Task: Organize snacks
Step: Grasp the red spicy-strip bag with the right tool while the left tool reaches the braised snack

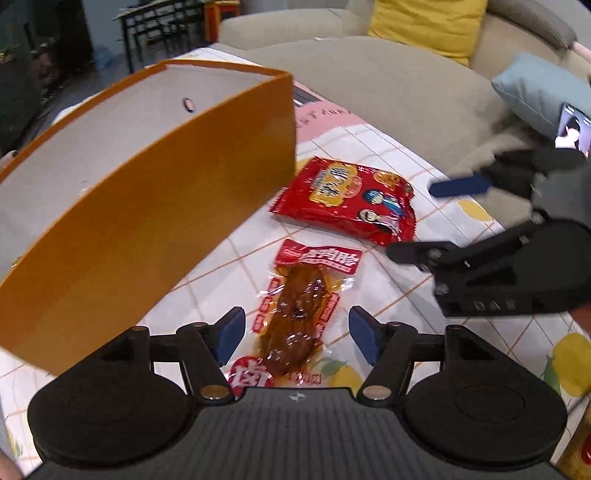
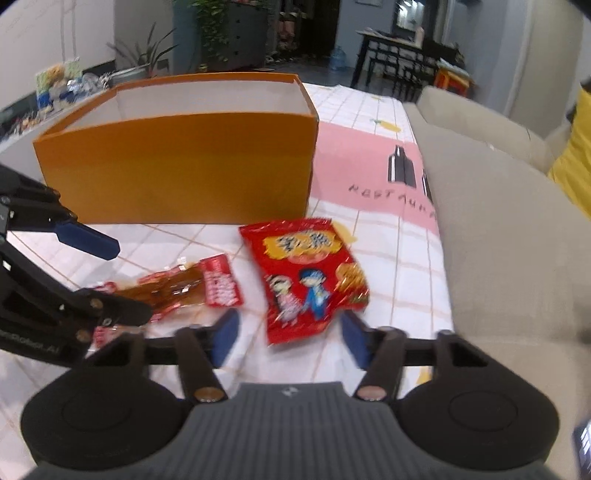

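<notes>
A clear vacuum pack of brown braised meat (image 1: 295, 306) with red labels lies on the tablecloth, right under and between the blue pads of my left gripper (image 1: 297, 334), which stands open without touching it. A red snack bag (image 2: 310, 273) with cartoon figures lies flat just ahead of my right gripper (image 2: 290, 338), its near end between the open pads. An orange box (image 1: 147, 206) with a white inside stands open-topped to the left. The right gripper (image 1: 436, 219) also shows in the left wrist view, beside the red bag (image 1: 351, 199). The left gripper (image 2: 110, 275) hovers over the meat pack (image 2: 177, 288), in front of the box (image 2: 177, 166).
A beige sofa (image 2: 498, 221) borders the table's right side, with a yellow cushion (image 1: 428, 26) and a blue cushion (image 1: 535, 88) on it. The tablecloth (image 2: 369, 158) has a grid, lemons and a pink panel. A dark table with chairs (image 2: 399, 55) stands far back.
</notes>
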### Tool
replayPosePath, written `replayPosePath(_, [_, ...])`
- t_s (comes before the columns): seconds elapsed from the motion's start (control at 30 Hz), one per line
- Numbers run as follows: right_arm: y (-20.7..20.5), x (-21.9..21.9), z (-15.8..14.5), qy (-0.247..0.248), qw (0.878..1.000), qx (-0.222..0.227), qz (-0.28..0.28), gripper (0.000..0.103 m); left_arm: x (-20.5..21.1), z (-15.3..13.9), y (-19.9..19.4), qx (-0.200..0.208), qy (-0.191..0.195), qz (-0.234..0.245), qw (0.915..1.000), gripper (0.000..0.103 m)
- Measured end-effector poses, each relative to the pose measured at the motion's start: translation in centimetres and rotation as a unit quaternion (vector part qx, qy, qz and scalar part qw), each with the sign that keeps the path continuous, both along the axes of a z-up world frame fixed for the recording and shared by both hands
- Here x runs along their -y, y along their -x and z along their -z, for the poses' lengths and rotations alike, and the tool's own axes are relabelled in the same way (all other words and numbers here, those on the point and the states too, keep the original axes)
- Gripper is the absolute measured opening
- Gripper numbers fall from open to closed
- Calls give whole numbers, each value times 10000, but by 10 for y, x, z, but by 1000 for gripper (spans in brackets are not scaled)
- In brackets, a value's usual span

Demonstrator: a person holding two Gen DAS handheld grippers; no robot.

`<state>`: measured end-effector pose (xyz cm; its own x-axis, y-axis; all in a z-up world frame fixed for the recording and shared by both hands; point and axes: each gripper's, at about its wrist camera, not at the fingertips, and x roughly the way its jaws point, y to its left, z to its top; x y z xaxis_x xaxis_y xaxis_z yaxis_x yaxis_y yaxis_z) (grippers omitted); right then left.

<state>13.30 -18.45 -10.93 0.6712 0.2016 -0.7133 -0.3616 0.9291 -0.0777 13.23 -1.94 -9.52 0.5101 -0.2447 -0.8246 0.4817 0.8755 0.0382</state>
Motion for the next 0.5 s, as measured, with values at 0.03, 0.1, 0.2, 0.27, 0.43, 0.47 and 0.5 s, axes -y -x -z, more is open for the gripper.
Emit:
replayPosePath(0.03, [-4, 0, 1, 85, 9999, 45, -42, 68, 2, 3, -2, -2, -37, 20, 10000, 76])
replayPosePath(0.1, [-13, 1, 3, 168, 9998, 80, -109, 68, 4, 8, -4, -27, -112, -1, 9999, 76])
replayPosePath(0.2, [-26, 0, 5, 208, 9994, 142, -254, 69, 7, 16, -7, -114, -166, -93, 9998, 76])
replayPosePath(0.27, [-34, -3, 8, 240, 9988, 169, -381, 75, 9, 20, -7, -118, -280, -169, 9994, 76])
replayPosePath(0.43, [-56, -3, 15, 147, 9989, 63, -443, 89, 8, 23, -12, -145, -204, -464, 9986, 77])
replayPosePath(0.47, [-61, -2, 17, 72, 9991, -47, -419, 89, 7, 24, -12, -154, -162, -537, 9983, 77])
replayPosePath(0.5, [-65, -1, 19, -2, 9991, -138, -392, 89, 7, 24, -13, -157, -115, -615, 9979, 77])
